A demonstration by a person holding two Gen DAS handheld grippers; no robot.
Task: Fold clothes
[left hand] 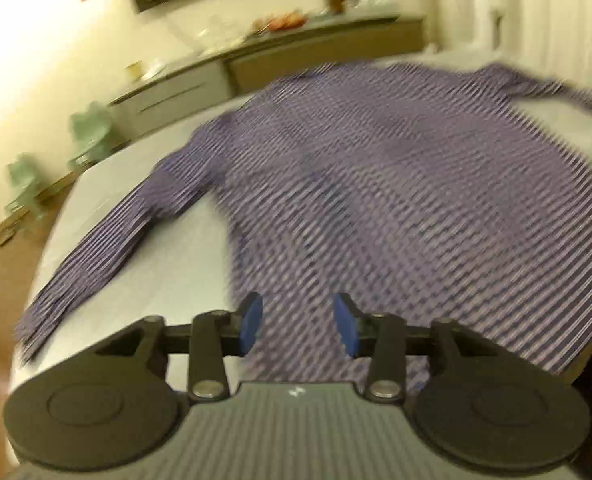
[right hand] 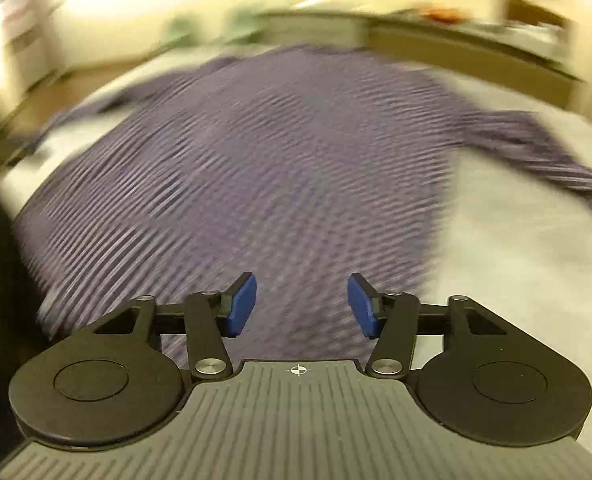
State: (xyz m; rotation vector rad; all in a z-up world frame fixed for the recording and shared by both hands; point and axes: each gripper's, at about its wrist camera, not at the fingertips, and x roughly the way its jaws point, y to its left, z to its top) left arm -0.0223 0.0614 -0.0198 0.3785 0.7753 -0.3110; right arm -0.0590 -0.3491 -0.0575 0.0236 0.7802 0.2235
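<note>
Shirt (left hand: 376, 180), purple-striped, lying spread flat on the bed (left hand: 135, 280), body smoothed out, hem toward the near edge. Likely laid this way so that clean fold lines can be made. One sleeve (left hand: 107, 248) stretching out to the side across the pale cover in the left wrist view; the other sleeve (right hand: 536, 148) trailing off toward the right in the right wrist view. Both kept away from the body, probably to be folded inward first.

Hovering above the hem end with the left tongs (left hand: 298, 320) parted to a middling gap, blue pads (left hand: 251, 320) gripping nothing, only cloth showing beneath them. Hanging likewise over the hem with the right tongs (right hand: 302, 304), set somewhat wider and equally empty. Pointing both pairs down and forward along the garment, seemingly for taking stock of the layout and picking grasp points.

Judging the fold itself as not yet begun: no edge doubled over anywhere. Blurring heavily in both views, so finer creases and the collar cannot be made out. Standing beyond the bed, a low sideboard (left hand: 316, 52) with clutter, apart from the work.
</note>
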